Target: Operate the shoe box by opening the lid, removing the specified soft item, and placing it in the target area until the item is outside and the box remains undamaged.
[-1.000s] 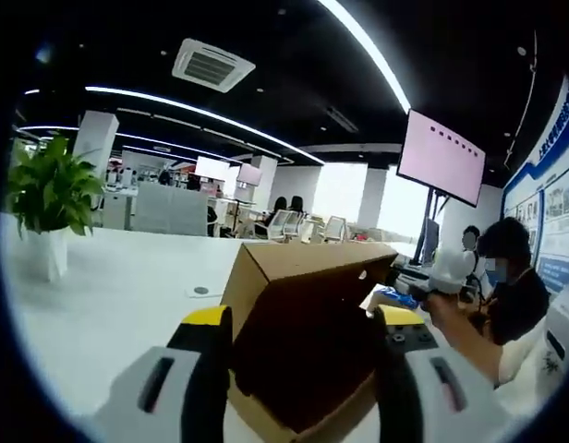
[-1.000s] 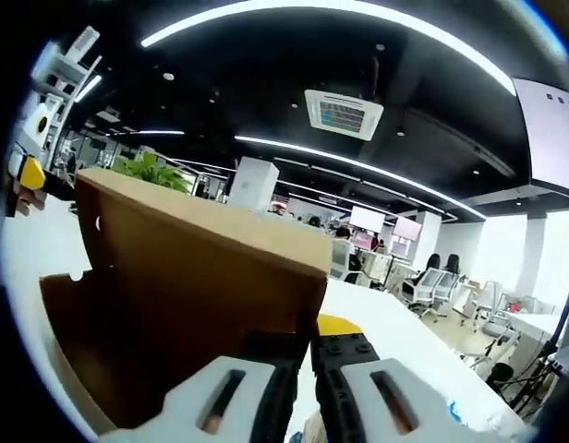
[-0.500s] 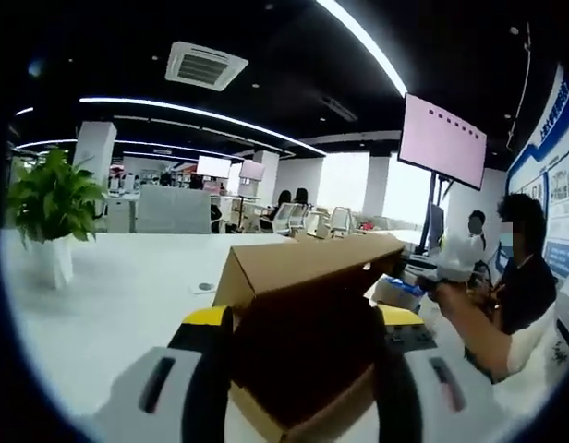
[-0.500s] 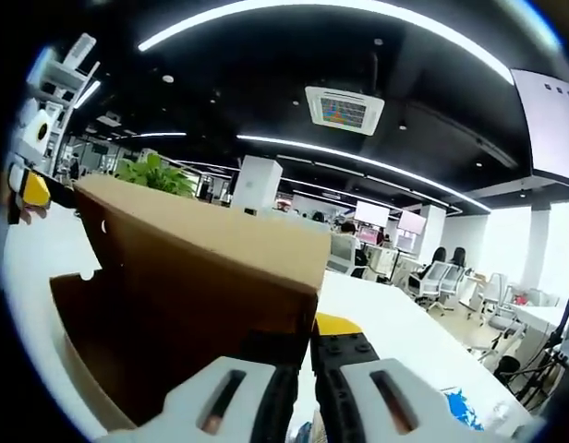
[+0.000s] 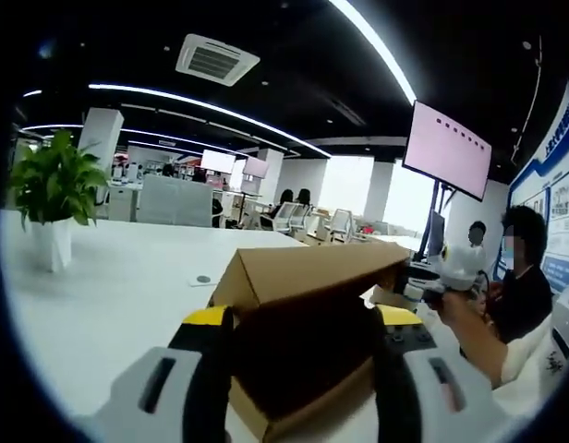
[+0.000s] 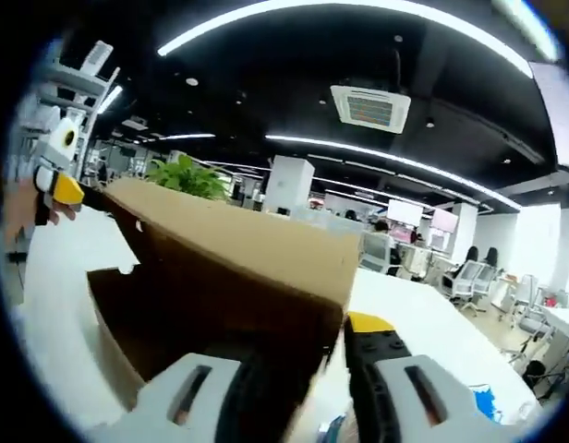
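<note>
A brown cardboard shoe box (image 5: 303,420) stands on the white table (image 5: 109,295) with its lid (image 5: 308,268) partly raised. My left gripper (image 5: 303,318) is open, its yellow-tipped jaws wide apart on either side of the box's near end. In the left gripper view, the right gripper (image 5: 455,268) sits in a person's hand at the lid's far end. My right gripper (image 6: 317,341) is open, with the corner of the lid (image 6: 238,249) between its jaws. The box's dark inside (image 6: 174,309) shows no item. The left gripper (image 6: 58,180) shows at far left.
A potted plant (image 5: 54,189) stands on the table at the left, also in the right gripper view as a plant (image 6: 187,175) behind the lid. A person (image 5: 520,286) is close on the right. A blue item (image 6: 488,401) lies on the table.
The lid has come down lower over the box. My right gripper's jaws, shut tight on the lid's edge before, now stand apart. The left gripper has stayed open around the box.
</note>
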`<state>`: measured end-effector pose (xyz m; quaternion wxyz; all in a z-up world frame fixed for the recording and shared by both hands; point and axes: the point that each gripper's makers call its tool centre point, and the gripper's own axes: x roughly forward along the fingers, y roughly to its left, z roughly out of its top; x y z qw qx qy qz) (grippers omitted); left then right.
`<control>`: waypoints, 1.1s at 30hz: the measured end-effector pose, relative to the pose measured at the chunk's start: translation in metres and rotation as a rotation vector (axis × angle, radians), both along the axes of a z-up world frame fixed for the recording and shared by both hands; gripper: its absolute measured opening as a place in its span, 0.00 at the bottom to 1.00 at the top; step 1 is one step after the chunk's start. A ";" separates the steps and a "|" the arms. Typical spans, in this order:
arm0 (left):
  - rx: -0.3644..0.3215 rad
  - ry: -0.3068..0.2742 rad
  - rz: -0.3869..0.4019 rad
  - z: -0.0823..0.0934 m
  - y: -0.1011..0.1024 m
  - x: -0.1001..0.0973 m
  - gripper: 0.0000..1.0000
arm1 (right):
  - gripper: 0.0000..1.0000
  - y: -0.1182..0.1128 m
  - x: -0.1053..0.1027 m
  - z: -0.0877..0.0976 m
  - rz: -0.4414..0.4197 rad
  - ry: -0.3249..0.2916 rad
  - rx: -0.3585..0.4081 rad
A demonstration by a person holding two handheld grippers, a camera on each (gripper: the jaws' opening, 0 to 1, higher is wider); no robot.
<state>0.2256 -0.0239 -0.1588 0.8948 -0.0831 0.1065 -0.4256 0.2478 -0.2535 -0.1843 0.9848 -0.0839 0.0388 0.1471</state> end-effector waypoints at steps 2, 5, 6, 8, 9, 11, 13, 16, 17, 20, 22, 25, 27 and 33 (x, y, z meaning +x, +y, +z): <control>0.006 -0.006 0.007 -0.001 0.000 0.000 0.63 | 0.48 -0.005 0.000 0.001 -0.022 -0.018 -0.041; 0.013 -0.002 0.007 -0.003 0.000 0.000 0.63 | 0.53 0.003 -0.004 0.002 0.060 0.003 0.064; 0.010 0.004 0.007 -0.005 0.001 0.000 0.63 | 0.55 0.004 -0.006 0.003 0.090 0.013 0.086; 0.009 0.007 0.009 -0.006 0.001 0.000 0.63 | 0.59 0.006 -0.008 0.003 0.124 0.024 0.127; 0.009 0.006 0.012 -0.006 0.001 0.000 0.63 | 0.62 0.009 -0.010 0.005 0.163 0.029 0.152; 0.013 0.003 0.016 -0.007 0.001 0.001 0.63 | 0.72 0.014 -0.012 0.005 0.213 0.046 0.176; 0.022 0.007 0.020 -0.012 0.001 0.002 0.62 | 0.78 0.018 -0.014 0.006 0.247 0.069 0.236; 0.049 0.005 0.030 -0.017 0.001 0.003 0.63 | 0.81 0.018 -0.015 0.006 0.259 0.078 0.267; 0.046 -0.004 0.039 -0.017 0.003 0.004 0.62 | 0.80 0.017 -0.014 0.007 0.260 0.071 0.287; 0.027 0.008 0.038 -0.018 0.006 0.004 0.61 | 0.73 0.013 -0.013 0.007 0.243 0.070 0.340; 0.023 0.018 0.043 -0.020 0.007 0.004 0.59 | 0.71 0.013 -0.013 0.006 0.242 0.079 0.357; 0.023 0.026 0.046 -0.023 0.009 0.006 0.59 | 0.70 0.013 -0.014 0.004 0.260 0.101 0.381; 0.025 0.037 0.052 -0.027 0.010 0.006 0.59 | 0.69 0.015 -0.015 0.002 0.262 0.118 0.391; 0.067 -0.011 0.146 -0.034 0.019 0.016 0.48 | 0.67 0.020 -0.015 -0.005 0.241 0.095 0.336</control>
